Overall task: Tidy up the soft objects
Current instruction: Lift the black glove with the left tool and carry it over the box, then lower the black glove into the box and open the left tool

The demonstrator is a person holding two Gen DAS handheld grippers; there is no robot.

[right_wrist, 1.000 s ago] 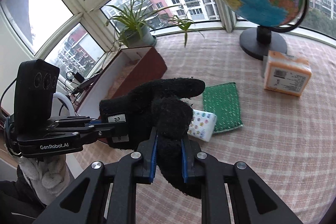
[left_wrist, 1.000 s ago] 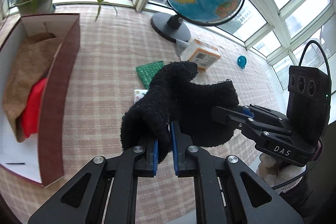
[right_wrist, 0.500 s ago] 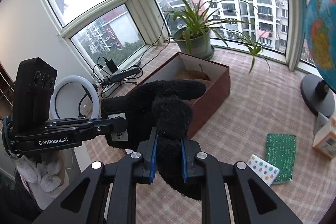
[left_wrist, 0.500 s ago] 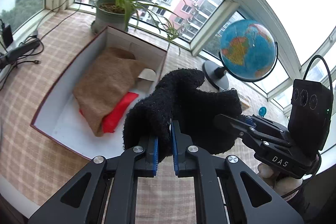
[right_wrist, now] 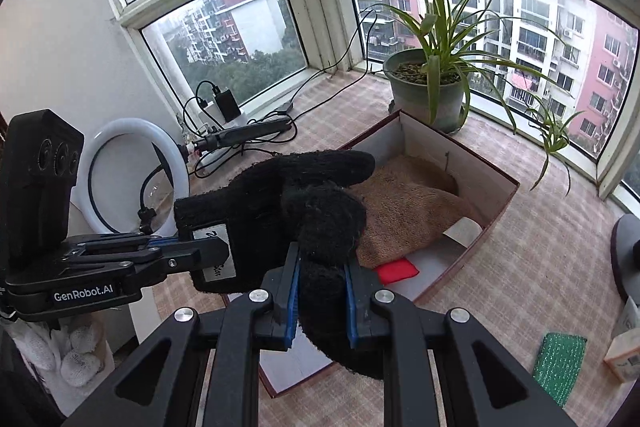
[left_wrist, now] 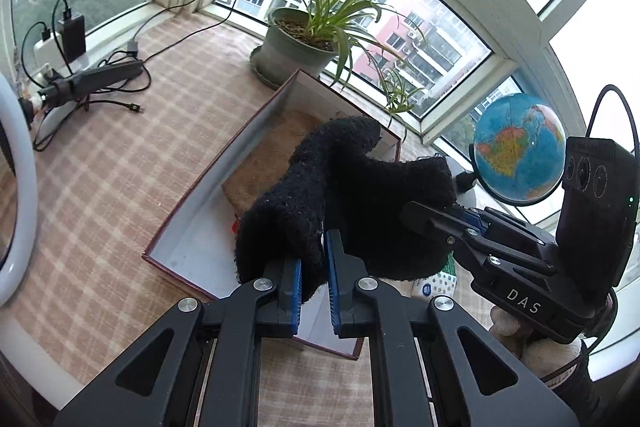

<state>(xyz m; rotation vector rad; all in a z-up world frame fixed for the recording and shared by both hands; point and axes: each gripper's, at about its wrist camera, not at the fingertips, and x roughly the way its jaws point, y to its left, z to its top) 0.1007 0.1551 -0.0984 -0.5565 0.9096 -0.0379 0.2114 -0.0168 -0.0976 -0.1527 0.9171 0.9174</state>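
While both tools share the load, the black glove (left_wrist: 352, 203) hangs in the air just above the near end of the open box (left_wrist: 208, 195), so the coming move is judged to be a short drop straight down. From the left: the ring light (right_wrist: 132, 179) and tangled cables (left_wrist: 92, 83) lie well apart from the box and bar nothing. Next, the left gripper (left_wrist: 313, 279) is clamped on the glove's cuff end, and its long axis runs across from there toward the right gripper (right_wrist: 320, 291), which pinches the finger end; neither is clearly nearer the box. Below, a tan cloth (right_wrist: 404, 211) fills the far half of the box with a red item (right_wrist: 396, 271) beside it, leaving bare white floor nearest the grippers. Behind stands the potted plant (left_wrist: 296, 47), near the box's far wall. Rightmost, the globe (left_wrist: 520, 151) and green sponge (right_wrist: 560, 359) sit clear of the path.
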